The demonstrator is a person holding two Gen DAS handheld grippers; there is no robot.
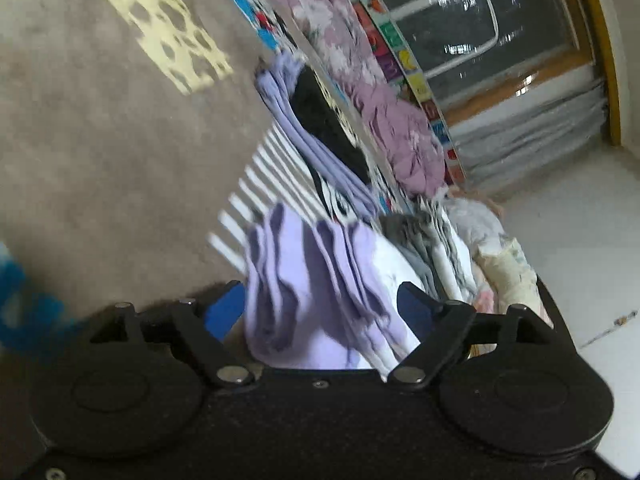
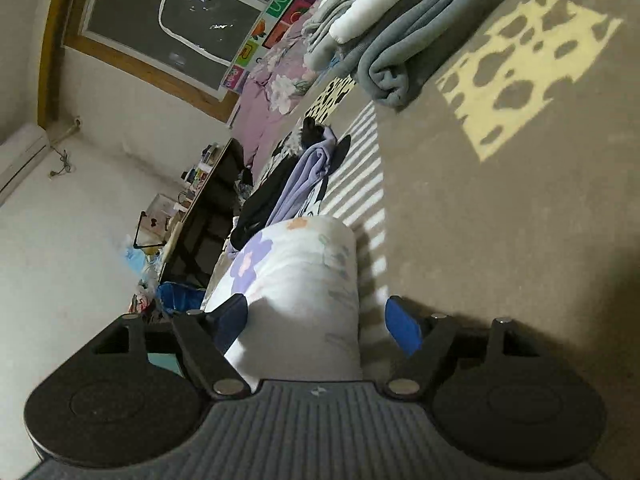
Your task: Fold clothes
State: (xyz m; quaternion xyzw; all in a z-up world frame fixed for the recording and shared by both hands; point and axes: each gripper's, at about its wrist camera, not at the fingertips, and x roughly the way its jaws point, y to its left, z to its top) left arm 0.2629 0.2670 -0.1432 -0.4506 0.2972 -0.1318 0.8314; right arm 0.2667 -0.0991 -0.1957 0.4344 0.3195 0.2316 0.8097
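The garment in hand is a white top printed with purple flowers, and it looks mostly folded. In the right wrist view the top [image 2: 300,280] shows as a smooth rounded bundle on the brown bed cover [image 2: 500,220], so the main folds seem done. In the left wrist view, though, its near end [image 1: 320,288] is gathered into several loose lilac-and-white pleats. The likely remainder is to flatten that end and set the piece aside.

The left gripper [image 1: 320,308] has its blue-padded jaws spread wide, one to each side of the pleated end. Blur and the close angle hide whether the pads press the cloth, so it appears to hold nothing. The right gripper [image 2: 316,320] is also wide open. Its left pad sits against the bundle's edge, while its right pad stands clear over the cover; it grips nothing.

In the right wrist view the bundle's long axis runs from 6 o'clock, between the jaws, up to 12 o'clock, and its rounded far end points toward a lavender garment [image 2: 304,176] and a black garment [image 2: 264,200] at about 11 o'clock. These lie crumpled and appear unfolded. A stack of grey and white blankets [image 2: 400,28] at 1 o'clock looks already folded. So more clothes probably remain after this one.
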